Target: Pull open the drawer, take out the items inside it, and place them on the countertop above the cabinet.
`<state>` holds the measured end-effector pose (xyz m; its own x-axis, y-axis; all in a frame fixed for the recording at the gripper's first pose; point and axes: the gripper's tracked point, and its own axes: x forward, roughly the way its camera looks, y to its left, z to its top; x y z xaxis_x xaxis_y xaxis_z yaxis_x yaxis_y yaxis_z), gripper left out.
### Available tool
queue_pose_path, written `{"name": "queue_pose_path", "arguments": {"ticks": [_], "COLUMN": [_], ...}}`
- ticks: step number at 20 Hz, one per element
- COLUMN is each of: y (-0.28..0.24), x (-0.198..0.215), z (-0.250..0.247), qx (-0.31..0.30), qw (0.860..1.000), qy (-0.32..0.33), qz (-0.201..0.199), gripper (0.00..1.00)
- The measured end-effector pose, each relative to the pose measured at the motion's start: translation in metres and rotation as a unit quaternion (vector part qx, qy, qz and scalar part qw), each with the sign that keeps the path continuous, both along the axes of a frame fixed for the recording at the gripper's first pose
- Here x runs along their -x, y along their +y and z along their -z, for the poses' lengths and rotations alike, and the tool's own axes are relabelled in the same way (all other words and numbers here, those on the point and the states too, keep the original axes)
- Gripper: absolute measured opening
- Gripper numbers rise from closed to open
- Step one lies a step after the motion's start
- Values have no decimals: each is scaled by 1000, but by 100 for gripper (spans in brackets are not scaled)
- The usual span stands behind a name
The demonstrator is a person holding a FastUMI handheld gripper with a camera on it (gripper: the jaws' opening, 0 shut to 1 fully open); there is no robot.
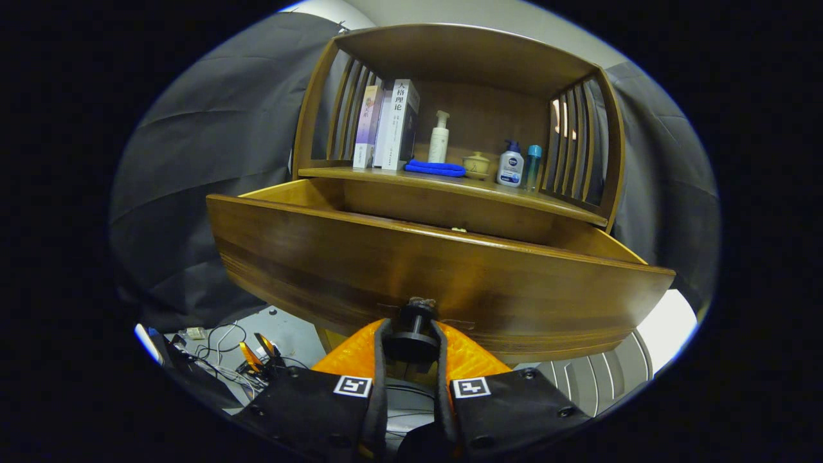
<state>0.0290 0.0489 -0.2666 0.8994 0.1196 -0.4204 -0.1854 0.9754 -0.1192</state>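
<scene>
The big wooden drawer (437,270) sticks out from the cabinet (463,58), pulled open.

Its front is smooth, brown and curved. The worktop (450,183) above it holds books (389,125), bottles (511,166) and a soft blue cloth (435,168). The hand-held gripper (411,341) squeezes the small round dark knob (413,321) between its orange fingers (466,357), likely to pull. What lies inside is hidden.
</scene>
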Motion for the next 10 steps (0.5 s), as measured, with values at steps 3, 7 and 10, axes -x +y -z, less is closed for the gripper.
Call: {"name": "queue_pose_path", "arguments": {"ticks": [3,7,10], "y": [-3,5,7], "x": [5,14,18], "z": [-4,-19,-49], "qx": [22,-4,-18], "qw": [1000,999,998], "qy": [4,8,-2], "qz": [-17,-38,-52], "gripper": [48,74,98]}}
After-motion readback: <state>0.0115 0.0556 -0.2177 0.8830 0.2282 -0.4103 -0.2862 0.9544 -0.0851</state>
